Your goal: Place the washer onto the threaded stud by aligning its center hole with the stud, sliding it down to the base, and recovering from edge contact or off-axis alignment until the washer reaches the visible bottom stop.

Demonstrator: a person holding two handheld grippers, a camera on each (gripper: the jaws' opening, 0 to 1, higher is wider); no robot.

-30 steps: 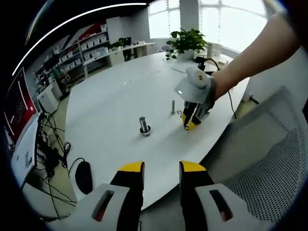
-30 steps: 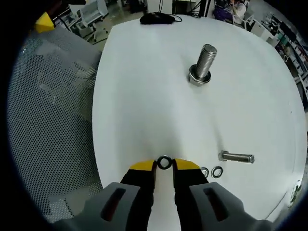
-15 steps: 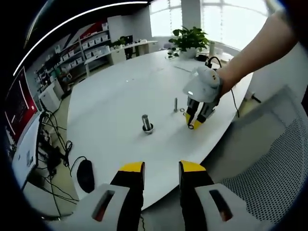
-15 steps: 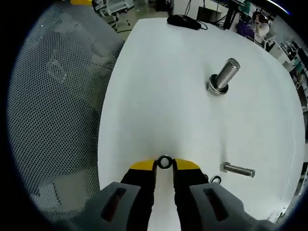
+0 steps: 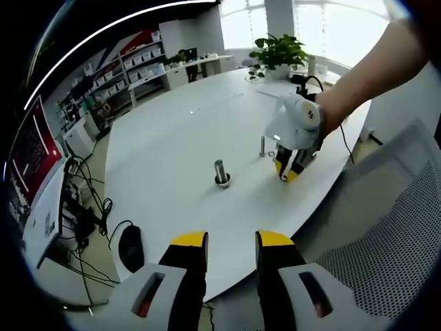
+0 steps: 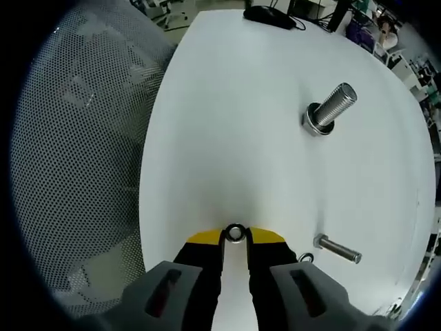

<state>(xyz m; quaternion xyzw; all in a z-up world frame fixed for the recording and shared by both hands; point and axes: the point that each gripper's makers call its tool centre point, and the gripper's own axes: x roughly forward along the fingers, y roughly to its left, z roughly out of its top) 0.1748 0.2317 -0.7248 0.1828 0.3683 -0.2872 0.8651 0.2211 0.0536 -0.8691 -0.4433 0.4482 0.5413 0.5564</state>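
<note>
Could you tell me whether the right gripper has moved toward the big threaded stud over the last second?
Cannot tell: both cameras moved, and the right gripper, shut on the washer, looks about as far from the threaded stud as before.

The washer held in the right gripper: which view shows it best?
The right gripper view: the washer sits close, pinched between the yellow tips of the right gripper. In the left gripper view that gripper is far, the washer too small to tell.
</note>
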